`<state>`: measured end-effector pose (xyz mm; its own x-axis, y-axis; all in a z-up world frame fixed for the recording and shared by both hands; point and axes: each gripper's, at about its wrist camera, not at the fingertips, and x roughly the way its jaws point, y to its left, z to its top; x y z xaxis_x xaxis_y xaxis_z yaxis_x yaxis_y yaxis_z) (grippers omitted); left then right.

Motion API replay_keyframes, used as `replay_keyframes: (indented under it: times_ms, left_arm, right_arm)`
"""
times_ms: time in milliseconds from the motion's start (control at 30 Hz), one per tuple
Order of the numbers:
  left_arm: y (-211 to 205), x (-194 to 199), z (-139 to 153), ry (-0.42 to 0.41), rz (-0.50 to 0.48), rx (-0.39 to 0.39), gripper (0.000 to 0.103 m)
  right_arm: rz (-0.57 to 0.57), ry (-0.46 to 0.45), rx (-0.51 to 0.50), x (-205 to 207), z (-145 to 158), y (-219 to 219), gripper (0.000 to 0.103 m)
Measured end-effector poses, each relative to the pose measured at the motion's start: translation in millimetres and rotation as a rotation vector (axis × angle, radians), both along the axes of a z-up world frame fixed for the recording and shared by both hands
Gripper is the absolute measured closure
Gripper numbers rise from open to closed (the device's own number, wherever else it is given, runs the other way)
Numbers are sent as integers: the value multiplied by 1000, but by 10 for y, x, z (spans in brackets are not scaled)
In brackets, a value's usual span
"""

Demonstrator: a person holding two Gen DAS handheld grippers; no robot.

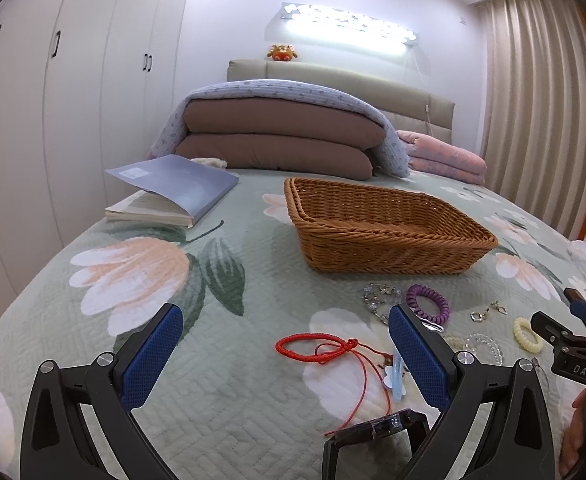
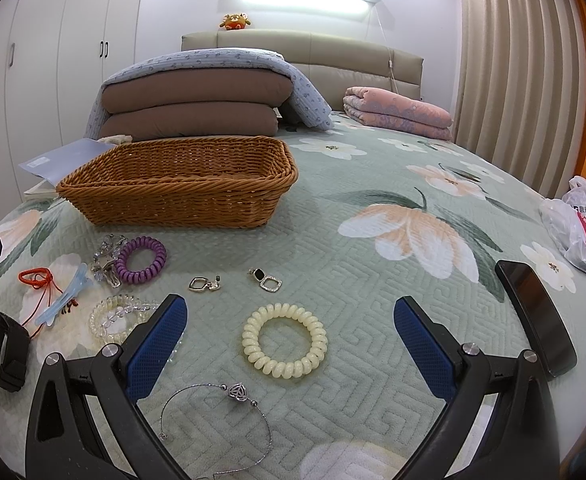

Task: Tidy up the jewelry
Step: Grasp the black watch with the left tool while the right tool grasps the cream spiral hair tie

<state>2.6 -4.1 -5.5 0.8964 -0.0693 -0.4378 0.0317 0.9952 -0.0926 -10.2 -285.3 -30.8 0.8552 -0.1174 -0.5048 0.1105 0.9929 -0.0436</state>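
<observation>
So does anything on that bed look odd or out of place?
Mostly the book at the bed's left edge: it lies splayed with its cover propped up. Among the jewelry, a black phone lies near the right tongs. The basket holds nothing.

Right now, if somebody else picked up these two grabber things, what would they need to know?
Left hand-held gripper: open, holding nothing, above the red cord bracelet.
Right hand-held gripper: open, holding nothing, above the cream spiral hair tie.
Wicker basket: on the bed, and no jewelry shows inside it.
Still on the quilt: purple spiral tie, two earrings, clear bead bracelet, silver chain bracelet, blue hair clip, black watch, phone.
Done: apparently nothing.
Left: likely moving each piece into the basket.
</observation>
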Motion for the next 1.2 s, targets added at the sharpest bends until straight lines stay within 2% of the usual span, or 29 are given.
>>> replay_keyframes:
  times_ms: [267, 367, 500, 600, 733, 800, 833, 867, 900, 933, 967, 1000, 1067, 1133, 1200]
  left_arm:
    - [1, -12, 13, -2, -12, -3, 1]
    - [38, 9, 20, 16, -49, -29, 1]
    - [171, 11, 48, 88, -173, -149, 1]
    - [215, -74, 34, 138, -186, -145, 1]
    - [301, -277, -122, 218, -200, -145, 1]
    - [331, -358, -178, 244, -207, -157, 5]
    - [344, -392, -213, 264, -222, -182, 9]
    - [369, -385, -241, 285, -235, -204, 12]
    - [372, -390, -266, 295, -240, -223, 15]
    - [389, -401, -281, 297, -239, -238, 27]
    - [369, -403, -293, 300, -244, -247, 35]
    - [348, -387, -297, 309, -252, -256, 36]
    - [304, -368, -309, 316, -257, -261, 36]
    - [246, -376, -300, 317, -256, -245, 36]
    - [191, -370, -301, 321, -245, -220, 36]
  right_arm:
    - [-1, -2, 0, -4, 8, 7, 0]
    - [3, -27, 10, -44, 53, 5, 0]
    - [21, -54, 34, -127, 107, -69, 0]
    - [12, -41, 13, -185, 125, -170, 0]
    - [-13, -61, -32, -282, 190, -377, 0]
    - [-28, -58, -44, -293, 214, -503, 0]
    - [-18, -51, -19, -286, 229, -589, 0]
    - [7, -41, 39, -274, 241, -696, 4]
    - [36, -28, 98, -254, 243, -764, 16]
    - [55, -14, 137, -228, 228, -800, 26]
    - [77, 10, 176, -190, 195, -830, 31]
    - [89, 28, 183, -163, 165, -825, 37]
    - [99, 82, 151, -70, 71, -733, 39]
    - [91, 138, 93, 37, -5, -601, 49]
    - [87, 175, 50, 125, -43, -485, 54]
